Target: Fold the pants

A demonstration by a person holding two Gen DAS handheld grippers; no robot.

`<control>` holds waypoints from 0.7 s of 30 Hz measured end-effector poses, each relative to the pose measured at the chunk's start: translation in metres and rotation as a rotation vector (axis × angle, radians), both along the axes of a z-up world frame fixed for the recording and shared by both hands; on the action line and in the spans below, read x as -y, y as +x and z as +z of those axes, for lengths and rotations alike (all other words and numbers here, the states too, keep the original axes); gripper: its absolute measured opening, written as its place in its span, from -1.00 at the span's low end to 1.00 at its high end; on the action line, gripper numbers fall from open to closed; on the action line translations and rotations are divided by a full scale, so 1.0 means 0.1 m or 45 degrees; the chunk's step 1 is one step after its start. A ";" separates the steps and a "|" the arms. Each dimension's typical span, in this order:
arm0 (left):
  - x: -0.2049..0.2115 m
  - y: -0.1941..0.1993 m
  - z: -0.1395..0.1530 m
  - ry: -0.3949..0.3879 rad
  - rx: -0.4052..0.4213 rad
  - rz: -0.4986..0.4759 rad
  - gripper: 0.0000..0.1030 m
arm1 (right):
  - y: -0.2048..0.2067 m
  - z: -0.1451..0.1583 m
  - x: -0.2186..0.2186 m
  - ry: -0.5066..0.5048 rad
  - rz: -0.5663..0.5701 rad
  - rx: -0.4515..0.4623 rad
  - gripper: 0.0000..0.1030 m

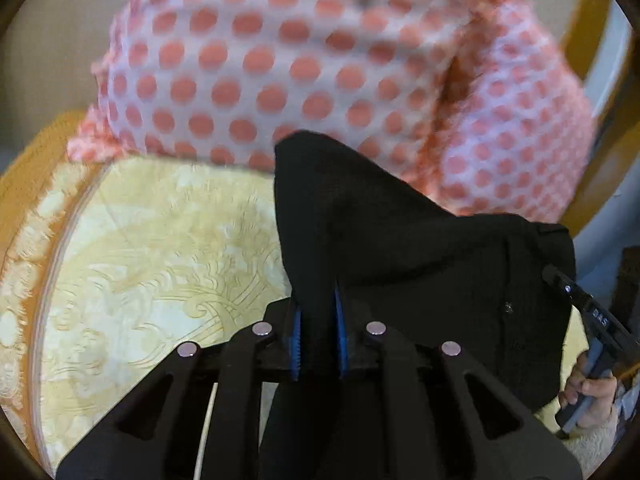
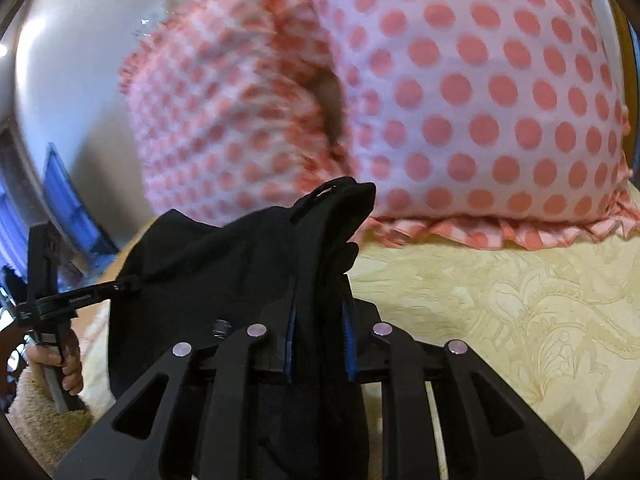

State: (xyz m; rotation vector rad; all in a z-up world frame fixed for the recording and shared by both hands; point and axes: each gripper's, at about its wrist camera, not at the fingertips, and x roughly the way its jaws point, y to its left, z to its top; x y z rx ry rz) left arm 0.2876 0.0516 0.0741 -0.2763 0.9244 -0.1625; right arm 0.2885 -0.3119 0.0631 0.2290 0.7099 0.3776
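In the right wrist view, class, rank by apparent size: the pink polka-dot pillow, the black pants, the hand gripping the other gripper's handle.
1. Pink polka-dot pillow, largest.
2. Black pants, though nearness to the camera enlarges them.
3. Hand, smallest, at the frame's distorted edge.

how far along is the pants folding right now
Done: both grips are made. The left gripper and right gripper are each shut on the black pants, held bunched above the yellow bedspread. Left: no flat fold shows yet.
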 end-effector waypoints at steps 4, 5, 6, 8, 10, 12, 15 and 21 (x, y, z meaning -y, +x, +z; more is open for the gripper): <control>0.01 0.14 -0.34 0.080 -0.119 0.048 -0.44 | 0.15 -0.33 -0.05 -0.087 -0.071 -0.142 -0.56; 0.00 0.10 -0.32 0.091 -0.101 0.053 -0.42 | 0.11 -0.28 -0.04 -0.094 -0.088 -0.137 -0.54; 0.01 0.04 -0.26 0.129 -0.068 0.056 -0.40 | 0.07 -0.23 -0.02 -0.103 -0.109 -0.135 -0.39; 0.01 -0.13 -0.12 0.219 0.003 0.079 -0.12 | -0.09 -0.09 0.02 -0.120 -0.152 -0.098 -0.09; 0.03 -0.40 0.05 0.232 0.092 0.067 0.36 | -0.39 0.07 0.03 -0.077 -0.115 -0.004 0.18; 0.13 -0.65 0.16 0.198 0.147 -0.007 0.55 | -0.70 0.14 -0.09 -0.100 -0.025 0.066 0.18; 0.36 -0.95 0.18 0.149 0.151 -0.160 0.72 | -0.97 0.07 -0.34 -0.176 0.090 0.054 0.18; 0.59 -0.88 -0.32 0.237 -0.089 -0.166 0.79 | -1.03 -0.38 -0.62 -0.366 0.099 -0.073 0.29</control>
